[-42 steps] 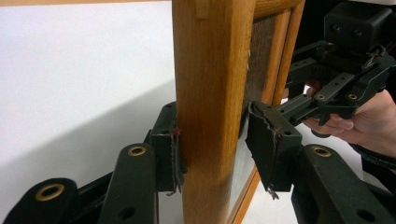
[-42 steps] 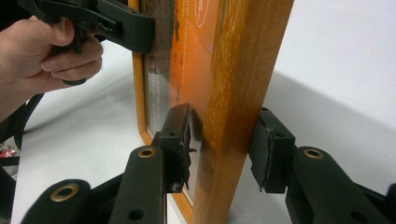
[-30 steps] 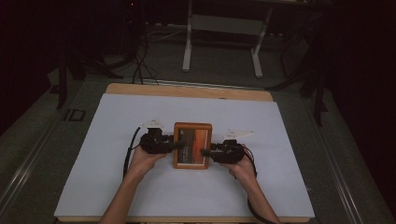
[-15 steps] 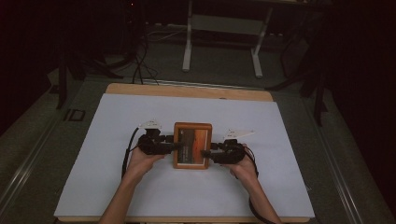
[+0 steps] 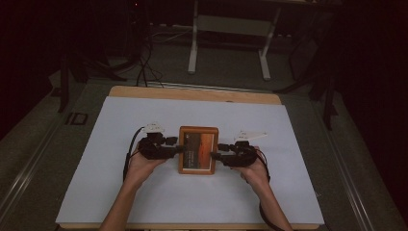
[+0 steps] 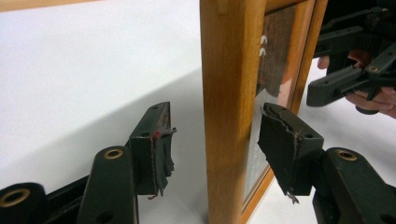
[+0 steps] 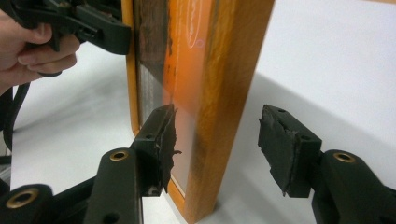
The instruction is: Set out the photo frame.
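White table | picture frame flat | left gripper, right gripper astride its edges, jaws just parting (gaps visible up close)

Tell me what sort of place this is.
Probably a lab or recording workspace: a white-topped table stands in a dark room, bare desk legs and loose cables cross the floor behind, and a wooden picture frame lies flat.

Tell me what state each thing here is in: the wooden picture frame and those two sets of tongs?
Picture frame: lying flat on the white table, glass side up, gripped by nothing.
Left tongs: open, jaws just been opening, either side of the frame's left rail with gaps showing.
Right tongs: open, jaws just been opening, astride the frame's right rail, pads clear of the wood.
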